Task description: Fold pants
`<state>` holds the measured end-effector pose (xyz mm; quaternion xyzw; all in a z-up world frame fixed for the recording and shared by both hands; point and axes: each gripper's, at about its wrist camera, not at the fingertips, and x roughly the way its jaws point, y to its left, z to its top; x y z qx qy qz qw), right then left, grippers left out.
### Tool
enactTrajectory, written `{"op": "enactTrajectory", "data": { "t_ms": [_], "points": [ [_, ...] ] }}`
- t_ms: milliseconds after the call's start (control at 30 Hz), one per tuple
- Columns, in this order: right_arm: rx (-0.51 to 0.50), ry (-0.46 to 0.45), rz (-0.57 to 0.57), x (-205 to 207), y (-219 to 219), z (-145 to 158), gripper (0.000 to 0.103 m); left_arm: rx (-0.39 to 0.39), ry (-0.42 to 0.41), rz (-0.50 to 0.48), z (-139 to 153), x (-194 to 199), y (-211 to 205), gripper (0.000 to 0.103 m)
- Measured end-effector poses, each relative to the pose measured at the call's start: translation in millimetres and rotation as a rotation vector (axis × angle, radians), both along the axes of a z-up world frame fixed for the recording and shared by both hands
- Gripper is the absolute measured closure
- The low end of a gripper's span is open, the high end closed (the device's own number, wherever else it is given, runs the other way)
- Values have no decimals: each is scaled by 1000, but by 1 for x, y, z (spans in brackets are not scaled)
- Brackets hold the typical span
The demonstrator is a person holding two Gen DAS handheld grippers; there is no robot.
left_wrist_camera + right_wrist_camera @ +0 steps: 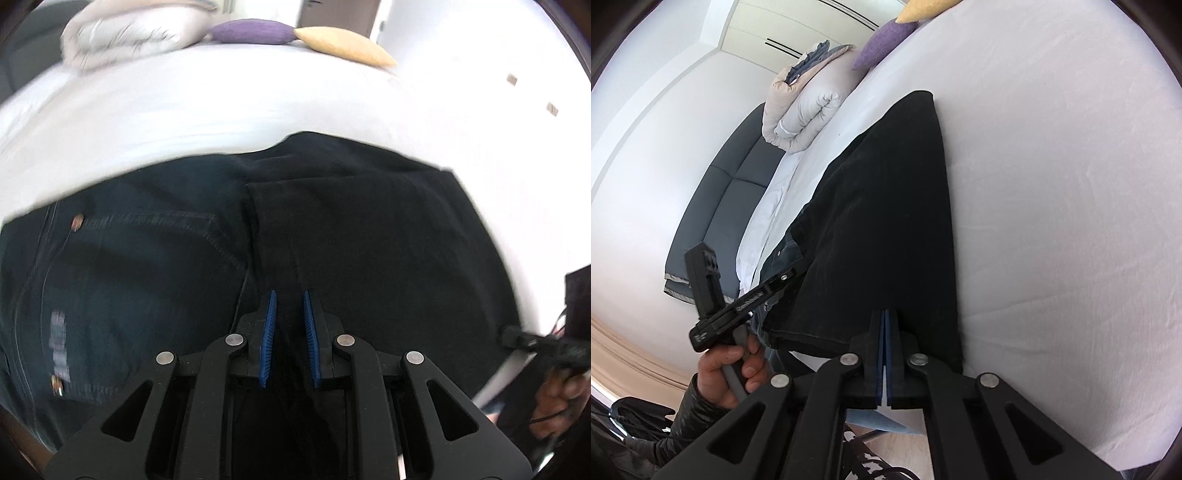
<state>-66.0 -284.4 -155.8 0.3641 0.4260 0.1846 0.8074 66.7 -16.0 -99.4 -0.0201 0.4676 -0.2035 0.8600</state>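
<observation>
Dark denim pants (332,229) lie on a white bed sheet (221,99), the legs folded over the seat with its rivets and back pocket at left. My left gripper (290,299) is over the folded leg; its blue pads (271,332) stand a narrow gap apart with dark cloth running between them. In the right wrist view the pants (879,221) stretch away along the bed edge. My right gripper (885,314) is shut at the near hem of the pants, pads pressed together. The left gripper (775,282) and its hand show at left.
A folded grey duvet (125,37), a purple cushion (251,31) and a yellow cushion (343,46) lie at the far end of the bed. A dark padded headboard (720,206) runs along the bed's left side. Open sheet (1052,184) lies right of the pants.
</observation>
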Motion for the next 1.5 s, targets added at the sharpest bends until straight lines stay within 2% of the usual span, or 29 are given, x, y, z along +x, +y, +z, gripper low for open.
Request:
{"op": "enactTrajectory", "data": {
  "t_ms": [100, 167, 200, 233, 267, 300, 333, 400, 500, 600, 700, 800, 933, 1067, 1133, 1233, 1300, 1333, 1400, 1500],
  "points": [
    [-11, -7, -16, -1, 1, 3, 103, -142, 25, 112, 8, -11, 50, 88],
    [-23, -23, -16, -3, 3, 9, 96, -204, 30, 186, 12, -18, 82, 85],
    [-16, -36, -11, -4, 4, 13, 79, -252, 27, 233, 15, -24, 104, 75],
    [-2, -59, -5, -6, 6, 19, 55, -311, 19, 279, 19, -30, 128, 51],
    [1, -76, -4, -7, 8, 24, 45, -368, 2, 328, 22, -37, 150, 35],
    [-12, -105, -10, -9, 12, 34, 31, -439, -46, 413, 28, -50, 182, 15],
    [-37, -129, -17, -11, 16, 44, 26, -479, -82, 479, 31, -60, 204, 11],
    [-39, -163, 1, -9, 22, 58, 26, -549, -114, 609, 29, -76, 249, 11],
    [-5, -169, 27, 1, 31, 72, 32, -664, -78, 713, 8, -88, 297, 11],
    [59, -170, 63, 16, 44, 79, 37, -793, -26, 793, -19, -97, 321, 11],
    [98, -168, 107, 30, 64, 85, 38, -909, 7, 851, -44, -106, 330, 11],
    [102, -160, 195, 47, 102, 93, 43, -925, 48, 839, -58, -103, 323, 13],
    [43, -150, 322, 78, 162, 103, 46, -954, 64, 798, -68, -99, 311, 13],
    [46, -72, 394, 116, 216, 87, 46, -955, 66, 760, -77, -98, 279, 16],
    [52, -20, 424, 130, 235, 73, 46, -969, 56, 766, -79, -90, 279, 16],
    [29, 57, 449, 147, 252, 47, 46, -1001, 41, 779, -85, -81, 278, 16],
    [-11, 111, 424, 157, 248, 27, 47, -1017, 35, 788, -86, -80, 279, 16],
    [-20, 122, 410, 160, 244, 21, 57, -1014, 29, 789, -86, -79, 279, 16],
    [-48, 132, 394, 162, 240, 17, 66, -1010, 22, 790, -87, -82, 280, 16],
    [-104, 134, 376, 166, 239, 19, 69, -999, 18, 793, -85, -83, 281, 16]
  ]
}}
